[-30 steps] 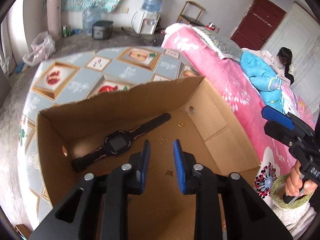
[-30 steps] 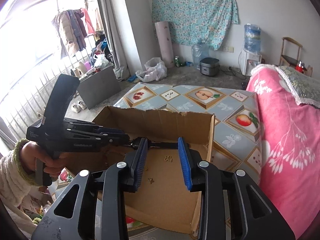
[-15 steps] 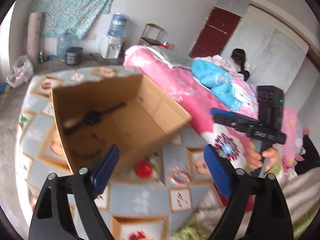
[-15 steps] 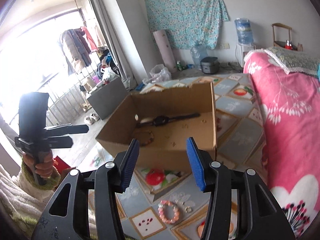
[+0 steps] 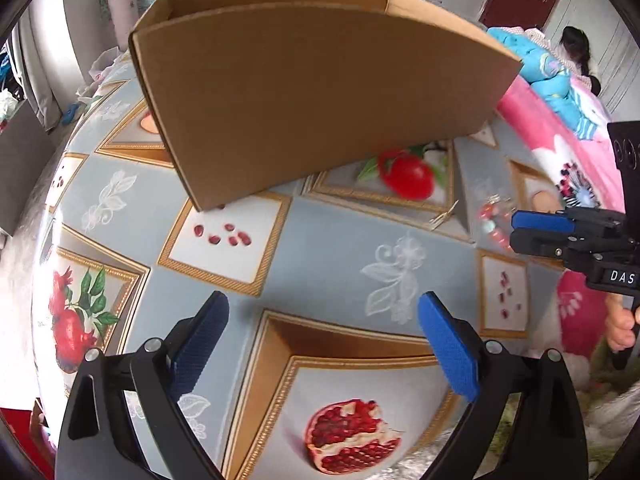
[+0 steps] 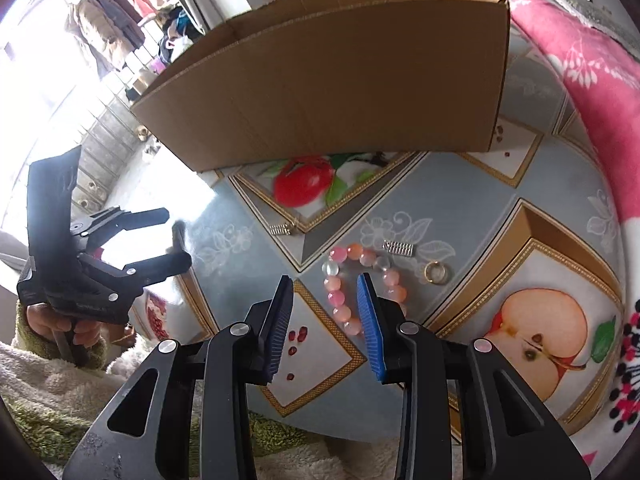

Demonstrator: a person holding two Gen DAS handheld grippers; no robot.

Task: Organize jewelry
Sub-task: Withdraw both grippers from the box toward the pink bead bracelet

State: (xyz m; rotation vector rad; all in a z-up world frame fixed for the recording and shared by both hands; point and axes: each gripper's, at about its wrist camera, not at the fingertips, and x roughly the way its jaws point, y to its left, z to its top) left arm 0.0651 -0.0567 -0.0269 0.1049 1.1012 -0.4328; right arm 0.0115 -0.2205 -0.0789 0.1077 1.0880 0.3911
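Directly ahead of the right gripper, a bead bracelet is lying flat on the patterned tablecloth. Its nearer left arc is sitting between the two blue pads, while the right-hand pad is overlapping the ring's open middle as seen from the right wrist camera. No contact is visible; the pads appear to be hovering just above it.

Handling judgement: the bracelet is probably light, and the strung pink and clear beads will likely flex and roll, so the loop will sag once lifted. The smooth round beads may be slippery. Taking hold across a single strand of the loop, with one pad inside the ring and one outside, looks the soundest grip.

Orientation: the loop is lying slightly oval, with its long axis running away from the fingers and leaning a little left. It has no distinct front or back.

Just beyond the fingertips to the right, a small gold ring and a metal spring are lying beside the bracelet; a second spring is lying further left. The cardboard box is standing well beyond all of these.

The right gripper's jaws have just been closing and are standing partly open, gripping nothing. The left gripper has just been opening; its jaws are standing wide over bare cloth, holding nothing.
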